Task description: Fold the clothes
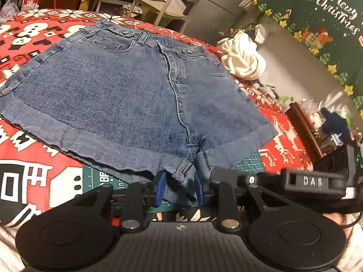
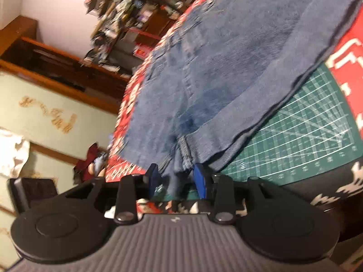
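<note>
- The denim shorts (image 1: 127, 95) lie spread flat on a red Christmas-pattern tablecloth (image 1: 29, 36), with the waistband at the far side and the rolled leg cuffs at the near side.
- The near edge of the shorts lies over a green cutting mat (image 2: 301, 140) with a white grid, which is on the tablecloth.
- The left gripper (image 1: 179, 189) is at the crotch of the shorts. A hanging fold of denim is between its blue pads (image 1: 160, 188); the jaws are only a little apart. The fold seems to fill the gap, but if the pads really press on it I cannot tell.
- The right gripper (image 2: 178, 182) is at the same crotch area, seen from the side in a blurred picture. A strip of denim hangs between its blue fingers (image 2: 200, 183), but there is a gap on each side of the cloth, so the jaws are partly open and do not clamp it.
- In the left wrist view, the right gripper body (image 1: 313, 182) is just beside the left one, at its right side.
- A crumpled cream-white garment (image 1: 242, 59) lies on the tablecloth beyond the right side of the shorts, near but apart from them.
- Behind the table stands a pale chair (image 1: 172, 0), and at the right hangs a green cloth (image 1: 322, 15) with the words "Merry Christmas".
</note>
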Motion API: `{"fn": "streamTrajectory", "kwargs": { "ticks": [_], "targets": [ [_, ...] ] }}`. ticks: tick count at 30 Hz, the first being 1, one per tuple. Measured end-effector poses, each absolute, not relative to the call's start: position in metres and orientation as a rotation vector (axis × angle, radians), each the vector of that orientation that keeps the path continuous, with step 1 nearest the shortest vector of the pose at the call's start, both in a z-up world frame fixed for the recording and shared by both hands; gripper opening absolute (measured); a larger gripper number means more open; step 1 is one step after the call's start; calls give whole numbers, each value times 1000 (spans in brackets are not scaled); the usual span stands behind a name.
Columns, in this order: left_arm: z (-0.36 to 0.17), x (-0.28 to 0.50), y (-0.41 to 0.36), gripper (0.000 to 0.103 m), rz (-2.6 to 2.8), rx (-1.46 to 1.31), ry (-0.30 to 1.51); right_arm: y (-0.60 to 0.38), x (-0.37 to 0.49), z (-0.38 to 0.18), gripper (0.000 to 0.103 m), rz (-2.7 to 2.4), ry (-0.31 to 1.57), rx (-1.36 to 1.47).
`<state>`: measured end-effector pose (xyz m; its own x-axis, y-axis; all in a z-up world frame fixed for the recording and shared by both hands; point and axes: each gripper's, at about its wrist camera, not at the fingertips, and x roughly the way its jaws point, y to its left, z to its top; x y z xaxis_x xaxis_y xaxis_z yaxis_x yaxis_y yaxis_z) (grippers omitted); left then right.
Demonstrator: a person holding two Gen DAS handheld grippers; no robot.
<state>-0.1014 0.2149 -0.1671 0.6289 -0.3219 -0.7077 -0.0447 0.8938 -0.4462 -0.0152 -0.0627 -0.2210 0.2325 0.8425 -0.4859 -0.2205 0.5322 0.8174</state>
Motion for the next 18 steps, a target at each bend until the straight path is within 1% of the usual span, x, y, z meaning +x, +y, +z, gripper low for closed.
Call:
{"fn": "streamTrajectory", "kwargs": {
  "ticks": [4, 7, 10, 11, 12, 14, 15, 16, 18],
  "targets": [
    [-172, -97, 212, 26, -177, -441, 913, -64, -13, -226, 39, 790, 1115, 695],
    [-175, -95, 208, 26, -186, -428, 930, -73, -13, -224, 39, 743, 1055, 720],
    [-172, -96, 208, 26, -172, -436, 902, -76, -13, -218, 37, 755, 992, 709],
    [-172, -96, 208, 23, -171, -438, 893, -74, -13, -216, 28, 769, 983, 677],
    [-171, -96, 208, 22, -170, -440, 885, -70, -14, -214, 22, 777, 978, 628],
    [-172, -96, 206, 21, -169, -428, 884, -62, -17, -210, 21, 773, 964, 523],
    [-172, -95, 203, 21, -170, -414, 890, -58, -18, -208, 14, 772, 956, 475],
    [-173, -94, 201, 21, -170, -400, 896, -53, -19, -206, 10, 773, 951, 434],
    [-175, -93, 196, 21, -171, -372, 908, -43, -22, -200, 7, 776, 948, 361]
  ]
}}
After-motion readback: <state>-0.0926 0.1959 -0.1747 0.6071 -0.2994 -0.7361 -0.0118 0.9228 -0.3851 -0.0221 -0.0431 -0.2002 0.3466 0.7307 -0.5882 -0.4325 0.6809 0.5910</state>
